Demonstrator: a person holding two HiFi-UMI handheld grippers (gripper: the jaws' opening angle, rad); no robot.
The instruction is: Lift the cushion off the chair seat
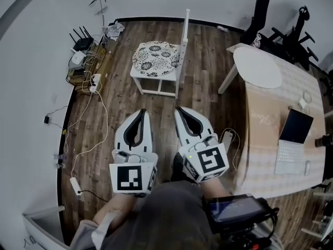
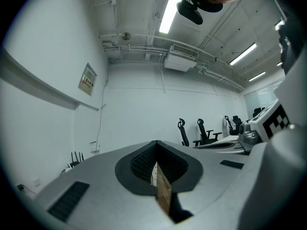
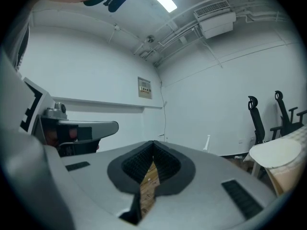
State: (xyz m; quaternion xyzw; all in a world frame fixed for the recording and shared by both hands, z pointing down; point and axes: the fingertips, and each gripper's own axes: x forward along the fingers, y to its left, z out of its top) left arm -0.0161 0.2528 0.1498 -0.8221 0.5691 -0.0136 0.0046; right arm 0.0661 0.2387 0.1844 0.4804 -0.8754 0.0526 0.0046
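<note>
A round cushion (image 1: 155,59) with a black-and-white flower pattern lies on the seat of a white chair (image 1: 157,84) on the wooden floor, ahead of me in the head view. The chair's back (image 1: 185,30) stands on its right side. My left gripper (image 1: 141,111) and right gripper (image 1: 178,109) are side by side, pointing level toward the chair and well short of it. Both are shut with nothing between the jaws. In the left gripper view the left gripper (image 2: 156,142) has its jaw tips meeting; the right gripper (image 3: 153,142) looks the same in its own view. Neither gripper view shows the cushion.
A long wooden table (image 1: 263,134) with an open laptop (image 1: 293,139) fills the right side, with a white oval top (image 1: 257,66) at its far end. Black office chairs (image 1: 263,9) stand at the back right. Routers, plugs and cables (image 1: 86,66) lie along the left wall.
</note>
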